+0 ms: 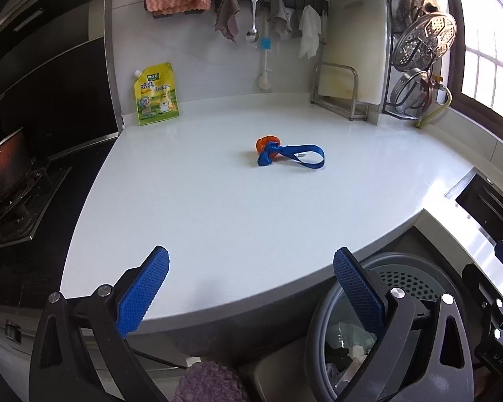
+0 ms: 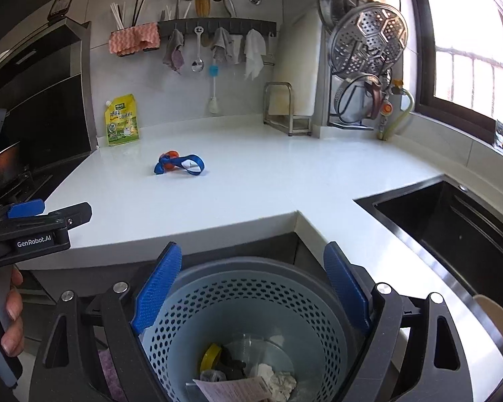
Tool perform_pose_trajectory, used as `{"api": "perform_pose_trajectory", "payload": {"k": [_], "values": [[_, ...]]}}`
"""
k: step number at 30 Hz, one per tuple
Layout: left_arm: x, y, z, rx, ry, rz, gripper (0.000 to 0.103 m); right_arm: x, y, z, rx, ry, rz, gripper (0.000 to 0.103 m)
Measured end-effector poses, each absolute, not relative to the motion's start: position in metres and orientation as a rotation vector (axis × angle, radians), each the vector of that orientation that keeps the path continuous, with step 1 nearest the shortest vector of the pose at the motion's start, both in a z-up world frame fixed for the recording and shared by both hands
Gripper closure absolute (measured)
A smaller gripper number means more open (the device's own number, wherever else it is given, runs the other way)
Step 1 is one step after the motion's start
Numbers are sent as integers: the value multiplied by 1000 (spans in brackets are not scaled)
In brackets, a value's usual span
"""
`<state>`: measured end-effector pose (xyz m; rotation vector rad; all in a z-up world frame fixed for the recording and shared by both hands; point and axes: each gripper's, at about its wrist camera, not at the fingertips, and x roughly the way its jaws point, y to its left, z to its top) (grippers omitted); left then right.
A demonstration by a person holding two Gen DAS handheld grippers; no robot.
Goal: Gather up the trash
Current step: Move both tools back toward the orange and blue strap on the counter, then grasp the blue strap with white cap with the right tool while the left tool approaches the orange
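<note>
A blue strap knotted around a small orange thing (image 1: 278,154) (image 2: 179,164) lies alone in the middle of the white counter (image 1: 218,217). My left gripper (image 1: 251,258) hangs open over the counter's front edge, well short of the strap, with nothing between its blue pads. My right gripper (image 2: 251,249) is open above the grey trash bin (image 2: 238,264) in front of the counter. The bin's perforated inner basket (image 2: 251,301) holds crumpled paper, a printed slip, a yellow cap and clear plastic. The bin (image 1: 409,261) also shows at the lower right of the left wrist view.
A yellow spout pouch (image 1: 157,95) leans on the back wall at the left. A dark stove (image 1: 10,207) borders the counter's left side and a black sink (image 2: 452,221) its right. A cutting board stand (image 1: 338,90) and a rack of steel lids (image 1: 422,50) fill the back right corner.
</note>
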<state>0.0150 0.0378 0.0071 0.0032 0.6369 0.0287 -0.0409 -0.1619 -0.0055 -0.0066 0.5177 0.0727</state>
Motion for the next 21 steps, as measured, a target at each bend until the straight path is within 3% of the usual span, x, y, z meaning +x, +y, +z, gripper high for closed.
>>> {"api": "perform_pose_trajectory", "payload": {"k": [21], "values": [[126,103,20,-42,619,114,6,170,-66,6,-121,757,351,20]]}}
